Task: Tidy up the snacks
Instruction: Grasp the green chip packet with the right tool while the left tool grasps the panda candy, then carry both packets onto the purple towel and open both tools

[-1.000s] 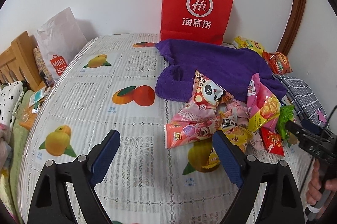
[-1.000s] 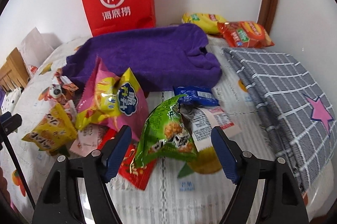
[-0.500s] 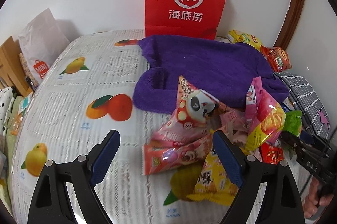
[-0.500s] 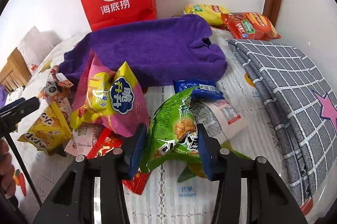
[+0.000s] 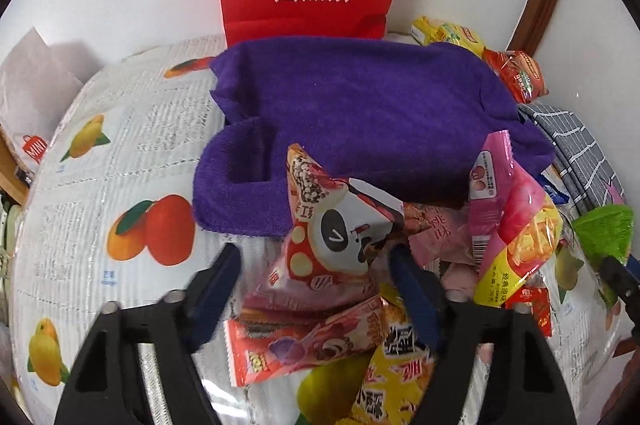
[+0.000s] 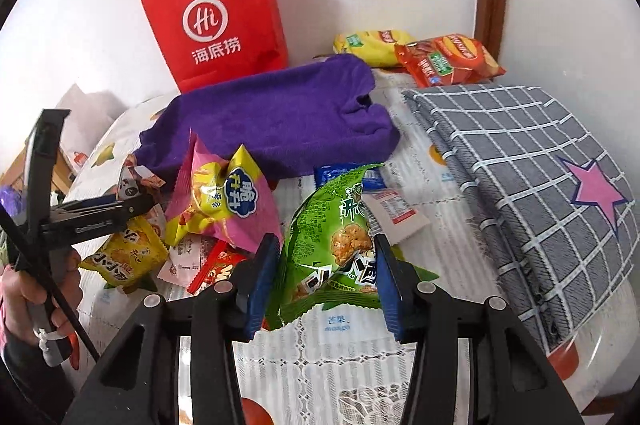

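The right gripper (image 6: 325, 267) has pinched the green snack bag (image 6: 334, 245) and lifted it beside the purple towel (image 6: 276, 117). The left gripper (image 5: 316, 273), spread, has closed in around the panda packet (image 5: 332, 245); sorting has begun.

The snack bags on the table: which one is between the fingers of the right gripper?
The green snack bag. The right gripper is shut on its sides, while the pink-and-yellow bag lies free beside it.
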{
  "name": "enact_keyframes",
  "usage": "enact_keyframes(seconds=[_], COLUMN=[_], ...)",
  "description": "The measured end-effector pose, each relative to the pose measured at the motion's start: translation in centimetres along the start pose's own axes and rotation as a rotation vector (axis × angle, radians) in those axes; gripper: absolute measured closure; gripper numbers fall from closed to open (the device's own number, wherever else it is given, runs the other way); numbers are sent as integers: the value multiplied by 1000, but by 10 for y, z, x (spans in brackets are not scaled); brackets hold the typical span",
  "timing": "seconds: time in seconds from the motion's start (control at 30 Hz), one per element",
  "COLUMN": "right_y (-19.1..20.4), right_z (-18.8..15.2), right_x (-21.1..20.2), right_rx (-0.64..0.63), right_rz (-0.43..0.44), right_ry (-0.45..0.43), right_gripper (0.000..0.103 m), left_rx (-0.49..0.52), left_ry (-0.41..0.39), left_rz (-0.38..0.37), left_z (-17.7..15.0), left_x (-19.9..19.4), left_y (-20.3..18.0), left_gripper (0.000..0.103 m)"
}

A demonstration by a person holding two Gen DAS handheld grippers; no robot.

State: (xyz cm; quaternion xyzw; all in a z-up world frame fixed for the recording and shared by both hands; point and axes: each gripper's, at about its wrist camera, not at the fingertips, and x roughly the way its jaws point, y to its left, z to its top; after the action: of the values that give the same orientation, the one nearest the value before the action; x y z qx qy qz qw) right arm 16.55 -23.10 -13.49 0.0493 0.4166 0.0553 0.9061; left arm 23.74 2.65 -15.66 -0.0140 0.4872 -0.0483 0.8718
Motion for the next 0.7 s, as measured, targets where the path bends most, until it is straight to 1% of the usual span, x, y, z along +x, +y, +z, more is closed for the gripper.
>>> enact_keyframes(seconds=[0.03, 0.07, 0.2, 0.27, 0.43, 0.53, 0.7], right_y=[-1, -1, 0, 1, 5, 9, 17], right_z=[0, 1, 3, 3, 12, 21, 45], right_x=[-1, -3, -7, -9, -16, -23, -34], right_rx=[4, 8, 12, 13, 24, 24, 5], right_rz=[0, 4, 7, 6, 18, 25, 20], right_ry=[-2, -5, -14, -16, -26, -37, -67], right_gripper=[56, 56, 57, 57, 57, 57, 57], left_rx=[-8, -14, -32, -43, -63, -78, -89], left_ry=[12, 18, -6, -20, -53, -72, -107], left_rz=[-16, -25, -41, -54, -50, -49, -37], left_z=[0, 0, -1, -2, 1, 6, 17], left_x=[2, 3, -5, -15, -39, -53, -71], left_y=[1, 2, 8, 13, 24, 31, 37], left_gripper=[47, 56, 63, 64, 65, 65, 65])
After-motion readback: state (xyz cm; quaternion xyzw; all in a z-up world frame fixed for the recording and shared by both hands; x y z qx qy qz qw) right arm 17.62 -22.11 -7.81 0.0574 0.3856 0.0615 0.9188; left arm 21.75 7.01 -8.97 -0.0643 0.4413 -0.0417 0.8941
